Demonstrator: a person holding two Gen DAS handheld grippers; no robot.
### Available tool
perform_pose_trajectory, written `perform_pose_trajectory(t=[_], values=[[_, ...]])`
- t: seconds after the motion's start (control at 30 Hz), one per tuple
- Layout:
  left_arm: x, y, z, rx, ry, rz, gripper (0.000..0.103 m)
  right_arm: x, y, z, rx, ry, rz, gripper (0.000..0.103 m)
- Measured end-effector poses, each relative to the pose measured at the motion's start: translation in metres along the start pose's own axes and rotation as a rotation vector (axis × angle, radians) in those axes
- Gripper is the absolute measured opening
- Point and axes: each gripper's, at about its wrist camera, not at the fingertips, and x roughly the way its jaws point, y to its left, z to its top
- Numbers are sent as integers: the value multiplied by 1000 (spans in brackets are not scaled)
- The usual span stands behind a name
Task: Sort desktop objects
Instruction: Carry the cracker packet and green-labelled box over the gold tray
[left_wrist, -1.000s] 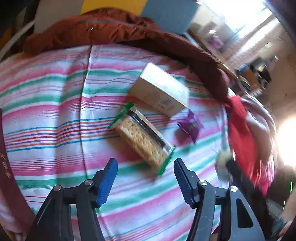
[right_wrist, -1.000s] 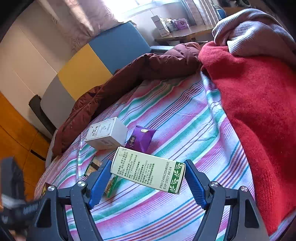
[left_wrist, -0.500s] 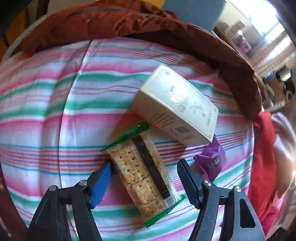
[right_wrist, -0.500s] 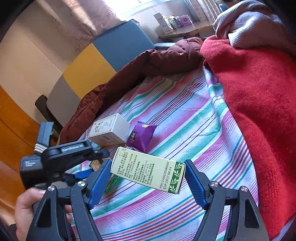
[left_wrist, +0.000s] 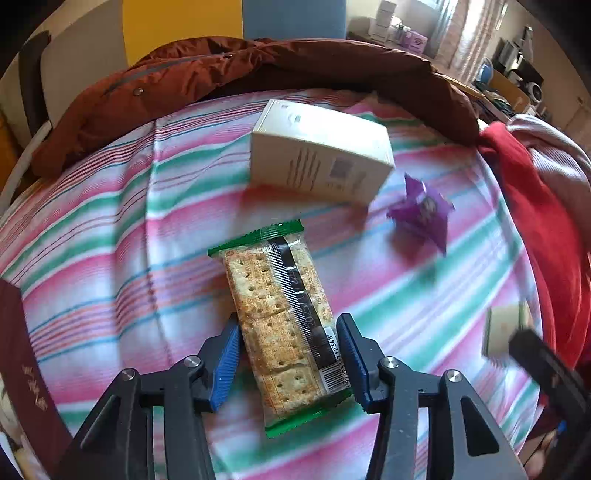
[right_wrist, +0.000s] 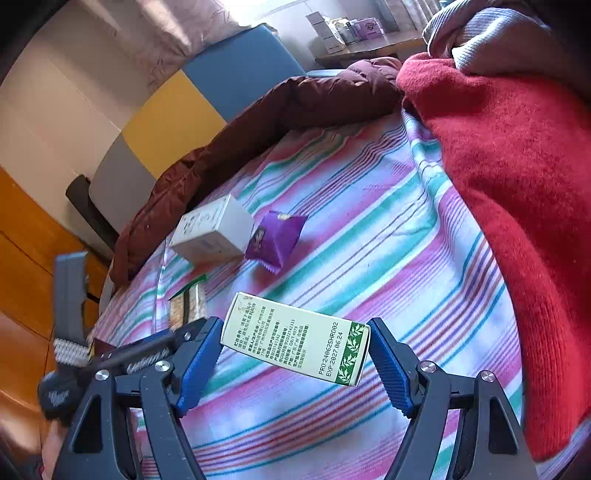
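Observation:
A clear cracker pack with green ends lies on the striped cloth. My left gripper is shut on its near half, a blue pad against each long side. A white box and a purple snack packet lie beyond it. My right gripper is shut on a pale green box with printed text and holds it above the cloth. The right wrist view also shows the white box, the purple packet, the cracker pack's end and the left gripper's body.
A brown padded jacket lies along the far edge of the cloth. A red knit garment and a grey one are piled on the right. A dark red book lies at the left edge.
My left gripper has turned in line with the cracker pack and closed onto its sides. My right gripper still holds the pale green box, almost unmoved.

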Motion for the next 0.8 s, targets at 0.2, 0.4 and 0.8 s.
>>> perform_pose_trajectory(t=[0.2,0.4,0.8], values=[[-17,14,-31,11,-45,13,50,2,9,-18,-27,39,-3,78],[-41,23,-55,-4,-101,17,48,1,19,-36,-57,68,-5,78],[-107,47,-78,-17,-264,24,48,6,51,-61,-131,113,2,78]])
